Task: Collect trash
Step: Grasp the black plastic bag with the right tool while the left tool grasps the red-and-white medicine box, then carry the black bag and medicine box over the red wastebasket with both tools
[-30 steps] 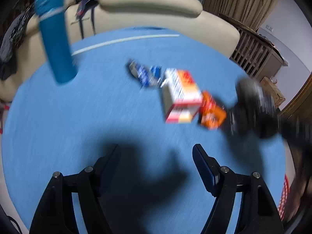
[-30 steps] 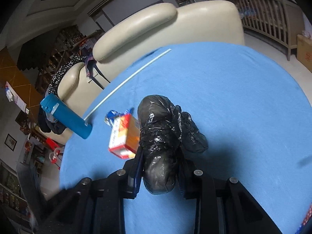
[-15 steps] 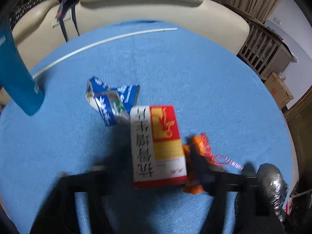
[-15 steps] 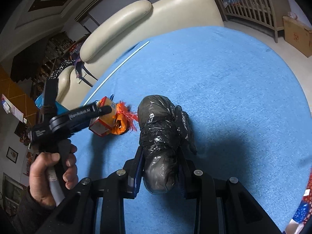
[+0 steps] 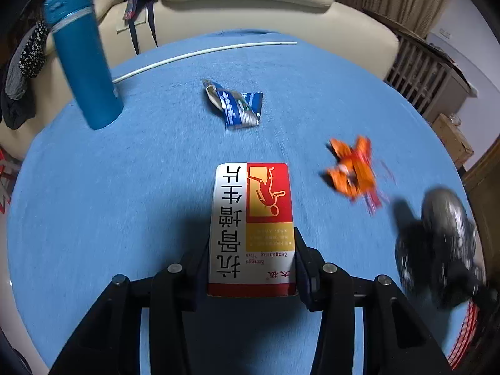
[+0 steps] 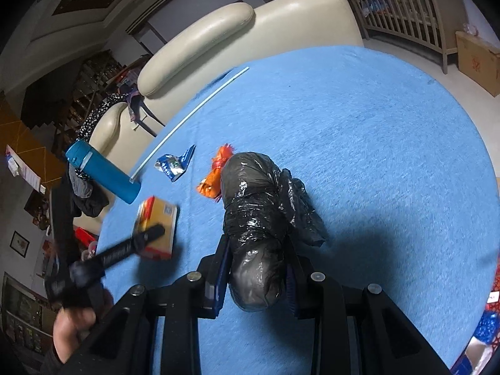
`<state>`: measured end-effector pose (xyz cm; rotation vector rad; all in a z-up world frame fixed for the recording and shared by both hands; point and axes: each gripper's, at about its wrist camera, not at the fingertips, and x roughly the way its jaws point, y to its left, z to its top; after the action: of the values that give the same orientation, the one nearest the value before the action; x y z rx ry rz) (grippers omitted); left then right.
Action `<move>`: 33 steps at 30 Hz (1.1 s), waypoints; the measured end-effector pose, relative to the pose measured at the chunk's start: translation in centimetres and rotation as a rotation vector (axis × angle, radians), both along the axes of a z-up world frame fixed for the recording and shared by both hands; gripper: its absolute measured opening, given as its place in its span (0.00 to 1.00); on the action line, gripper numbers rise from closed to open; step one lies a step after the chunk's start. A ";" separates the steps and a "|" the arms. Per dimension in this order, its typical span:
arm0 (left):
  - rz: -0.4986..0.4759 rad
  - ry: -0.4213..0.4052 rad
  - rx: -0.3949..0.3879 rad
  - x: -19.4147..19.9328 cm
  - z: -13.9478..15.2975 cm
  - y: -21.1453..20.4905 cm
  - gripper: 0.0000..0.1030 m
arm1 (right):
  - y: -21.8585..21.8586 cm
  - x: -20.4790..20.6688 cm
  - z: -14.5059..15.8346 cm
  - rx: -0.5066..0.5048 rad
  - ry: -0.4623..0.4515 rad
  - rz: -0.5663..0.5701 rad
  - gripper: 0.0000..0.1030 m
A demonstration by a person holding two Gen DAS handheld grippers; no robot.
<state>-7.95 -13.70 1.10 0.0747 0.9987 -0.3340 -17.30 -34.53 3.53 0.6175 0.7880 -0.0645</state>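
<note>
A red, white and yellow carton (image 5: 251,215) sits between the fingers of my left gripper (image 5: 251,250), which is shut on its sides; the right wrist view shows the carton (image 6: 157,218) held near the table's left side. My right gripper (image 6: 257,256) is shut on a crumpled black trash bag (image 6: 256,228), whose far end rests on the blue cloth. The bag (image 5: 443,237) appears blurred at the right of the left wrist view. An orange wrapper (image 5: 353,172) and a crumpled blue-and-white wrapper (image 5: 237,106) lie loose on the cloth beyond the carton.
A tall blue bottle (image 5: 84,59) stands at the table's far left edge. A thin white rod (image 5: 203,53) lies along the far edge. The round table (image 5: 93,187) wears a blue cloth. A cream sofa (image 5: 250,3) stands behind; a wooden rail (image 6: 406,6) is far right.
My left gripper went from open over bare cloth to shut on the carton, then drew it back away from the orange wrapper. The right gripper kept hold of the black bag.
</note>
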 end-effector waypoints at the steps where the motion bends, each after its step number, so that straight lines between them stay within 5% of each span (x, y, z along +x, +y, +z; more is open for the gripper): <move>1: -0.006 -0.004 0.002 -0.4 0.0 -0.2 0.46 | 0.2 -0.2 0.1 -0.003 0.000 -0.002 0.32; 15: -0.061 -0.027 -0.030 -8.3 0.3 1.7 0.46 | 3.8 -2.3 0.9 -0.018 -0.007 0.021 0.32; 33: -0.106 -0.087 -0.036 -13.0 2.7 1.3 0.46 | 4.9 -6.4 4.9 -0.040 -0.110 0.018 0.32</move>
<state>-20.94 -12.38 3.78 0.1090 0.9046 -0.4417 -23.67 -29.59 8.42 0.5713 0.6841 -0.0293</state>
